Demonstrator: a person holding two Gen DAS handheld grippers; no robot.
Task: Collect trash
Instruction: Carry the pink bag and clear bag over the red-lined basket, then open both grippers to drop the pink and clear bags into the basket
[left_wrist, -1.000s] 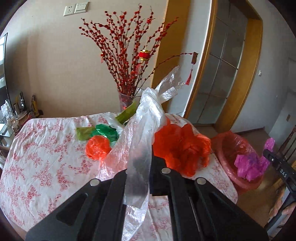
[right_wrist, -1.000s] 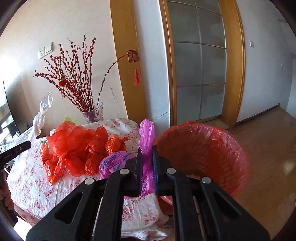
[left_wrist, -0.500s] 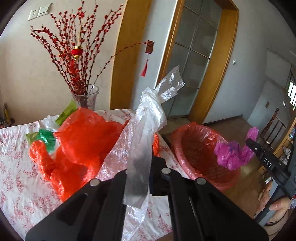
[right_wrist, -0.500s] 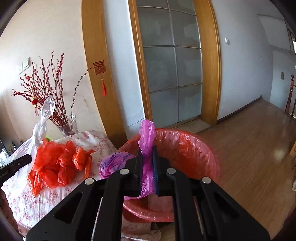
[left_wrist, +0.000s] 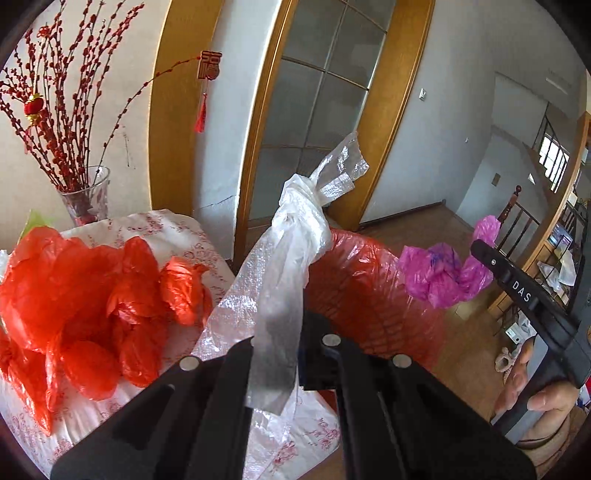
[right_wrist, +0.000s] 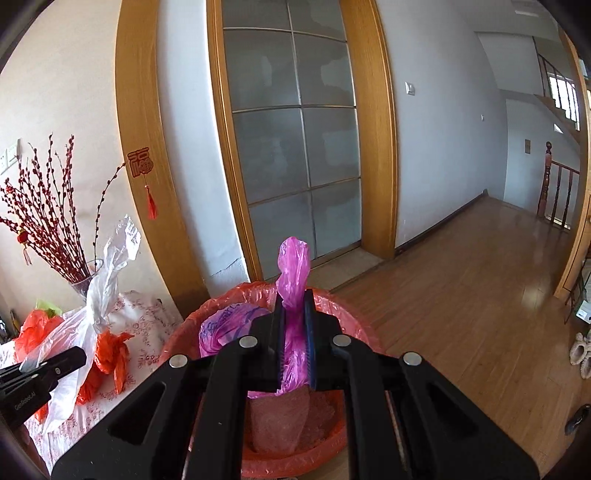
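Currently the left gripper (left_wrist: 277, 354) is clamping a knotted clear plastic bag (left_wrist: 295, 236), its long axis running up and away from the fingertips, loose tail flaring at top. The right gripper (right_wrist: 293, 339) is pinching a pink plastic bag (right_wrist: 291, 269), twisted end standing upright between the fingers, directly over the red-lined trash bin (right_wrist: 221, 306). The bin rim is sitting just beside the table (right_wrist: 144, 317) edge left of the right fingers; open wooden floor (right_wrist: 480, 295) is lying to their right.

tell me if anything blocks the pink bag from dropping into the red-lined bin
Nothing visible does. The right tongs hold the pink bag over the open red-lined bin, whose mouth is uncovered. The clear bag in the left tongs stays off to the side, above the table.
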